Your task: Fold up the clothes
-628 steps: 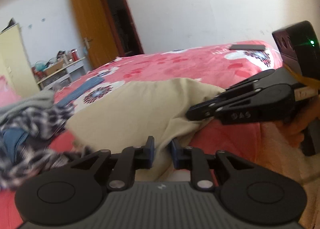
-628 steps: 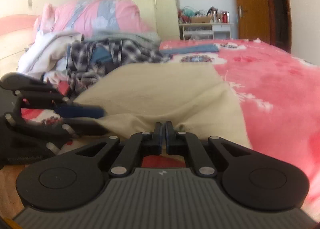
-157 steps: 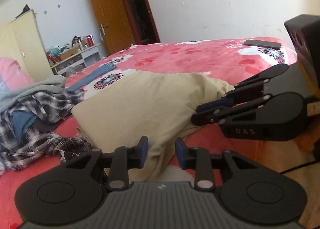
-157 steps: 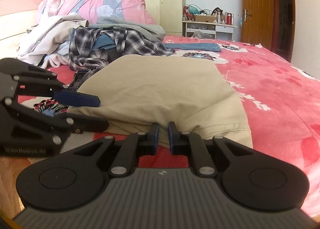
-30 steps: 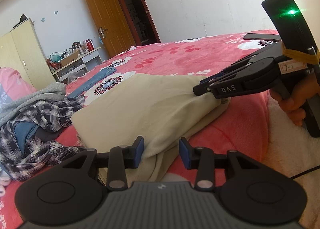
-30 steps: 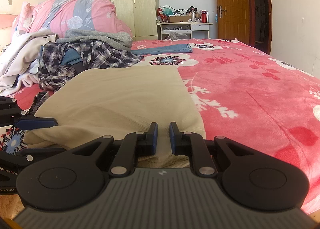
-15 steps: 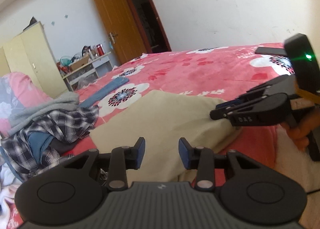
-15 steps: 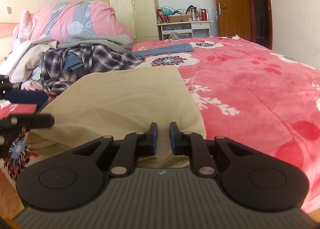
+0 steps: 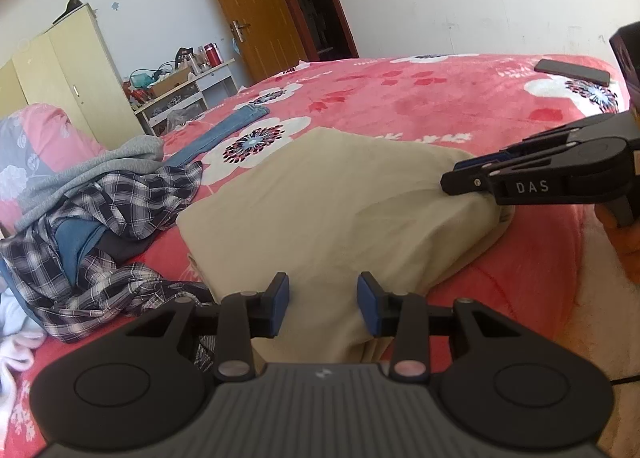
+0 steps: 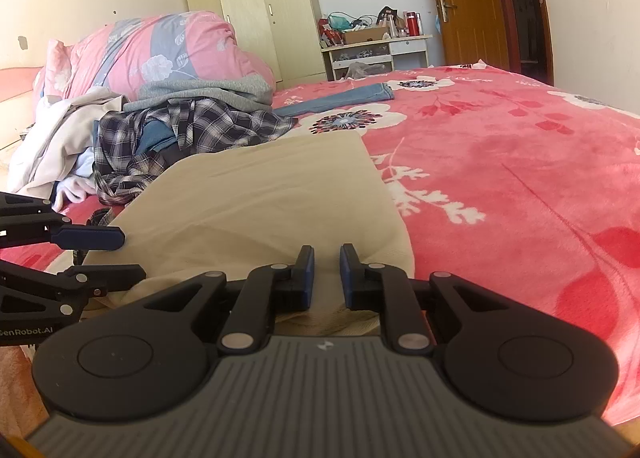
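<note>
A folded beige garment (image 9: 340,198) lies on the red flowered bedspread (image 9: 400,98), near the bed's front edge. My left gripper (image 9: 323,306) hovers at the garment's near left edge, open, its blue pads well apart and clear of the cloth. In the right wrist view the left gripper (image 10: 132,254) shows from the side, jaws apart at the garment's (image 10: 272,194) corner. My right gripper (image 10: 325,278) is shut on a raised fold of the garment's near right edge. In the left wrist view the right gripper (image 9: 450,178) pinches that bunched corner, held by a hand (image 9: 624,242).
A heap of clothes with a plaid shirt (image 9: 112,226) and a grey garment (image 9: 100,162) lies left of the beige one. Folded jeans (image 9: 224,130) lie farther back, a dark phone (image 9: 572,72) at the far right. A pink duvet (image 10: 168,54), wardrobe (image 10: 256,10) and door (image 9: 256,6) stand behind.
Both views have swung a little as the hands tilted. In the left wrist view the right gripper sits lower and more level. Neither gripper's jaws have changed.
</note>
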A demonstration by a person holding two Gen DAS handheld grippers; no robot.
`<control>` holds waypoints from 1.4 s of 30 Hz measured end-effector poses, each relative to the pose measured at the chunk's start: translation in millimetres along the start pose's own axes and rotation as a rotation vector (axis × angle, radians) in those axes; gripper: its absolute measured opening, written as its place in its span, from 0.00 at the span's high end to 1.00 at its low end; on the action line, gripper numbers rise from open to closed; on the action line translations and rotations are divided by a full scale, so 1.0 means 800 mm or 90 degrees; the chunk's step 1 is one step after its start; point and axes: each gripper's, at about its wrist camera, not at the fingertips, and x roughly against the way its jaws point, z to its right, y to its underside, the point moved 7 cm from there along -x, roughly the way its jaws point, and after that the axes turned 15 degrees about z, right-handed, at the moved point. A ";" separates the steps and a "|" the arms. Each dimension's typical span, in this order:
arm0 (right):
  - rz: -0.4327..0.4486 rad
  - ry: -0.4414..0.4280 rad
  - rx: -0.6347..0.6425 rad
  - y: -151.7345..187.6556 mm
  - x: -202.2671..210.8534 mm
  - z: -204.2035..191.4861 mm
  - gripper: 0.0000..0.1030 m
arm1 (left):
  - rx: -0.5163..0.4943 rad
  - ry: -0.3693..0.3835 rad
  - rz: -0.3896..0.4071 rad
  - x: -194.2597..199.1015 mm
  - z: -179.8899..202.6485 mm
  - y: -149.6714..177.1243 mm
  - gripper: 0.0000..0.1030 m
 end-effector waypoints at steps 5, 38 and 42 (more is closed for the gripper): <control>0.000 -0.003 -0.002 -0.001 0.000 0.001 0.87 | 0.003 -0.006 -0.003 -0.001 0.002 0.000 0.62; -0.001 -0.001 -0.008 -0.001 0.000 0.000 0.87 | 0.142 -0.022 -0.003 -0.052 -0.036 -0.046 0.60; -0.004 0.001 0.000 -0.001 -0.001 -0.001 0.87 | 0.220 -0.030 -0.045 -0.074 -0.051 -0.013 0.60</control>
